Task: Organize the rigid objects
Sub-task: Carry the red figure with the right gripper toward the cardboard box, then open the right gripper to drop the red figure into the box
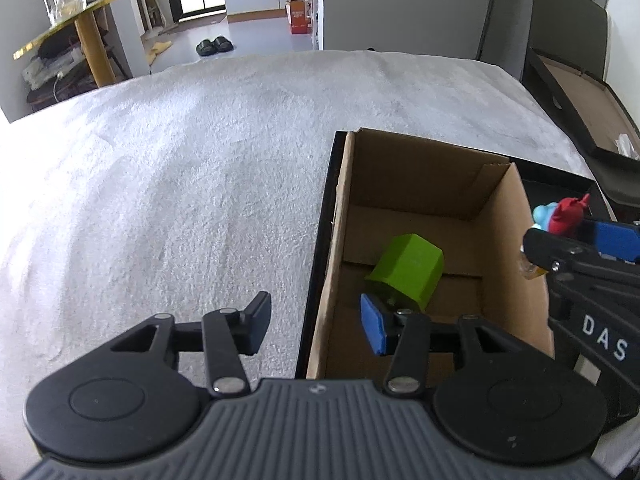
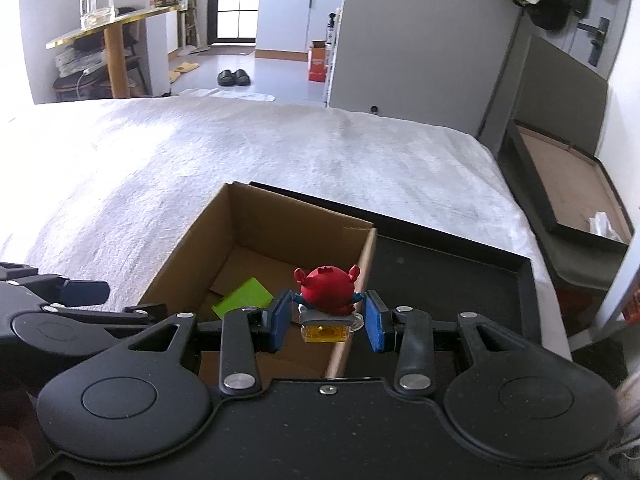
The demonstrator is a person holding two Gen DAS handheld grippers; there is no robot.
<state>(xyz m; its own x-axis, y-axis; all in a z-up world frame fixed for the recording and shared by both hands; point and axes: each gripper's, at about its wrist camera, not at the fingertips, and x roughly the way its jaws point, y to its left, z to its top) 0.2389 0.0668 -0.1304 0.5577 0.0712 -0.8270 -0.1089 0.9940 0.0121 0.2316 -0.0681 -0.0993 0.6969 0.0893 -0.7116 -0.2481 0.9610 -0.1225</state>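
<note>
- We take the cardboard box [image 1: 424, 248] as our landmark; it stands on the white towel-like cover [image 1: 180, 168], with its right side set in a shallow black tray [image 2: 452, 272].
- Left of the box, over its near left wall, our left gripper [image 1: 316, 326] hangs wide open and holds nothing; one finger is outside the wall, the other inside.
- Inside the box, on the floor near the left wall, lies the green block [image 1: 408, 272], tilted; we judge it already sorted.
- Over the near right wall of the box, our right gripper [image 2: 328, 320] has the red crab figure [image 2: 328, 292] on its yellow base [image 2: 325, 333] between its pads. The jaws stand partly open and a gap shows on each side of the toy, so we cannot tell whether they bear on it or it rests on the wall's edge.
- We judge the step in hand to be dropping the crab into the box. Next we would need it clear of the right wall and over the box's floor before we part the jaws, or it may tip into the tray.
</note>
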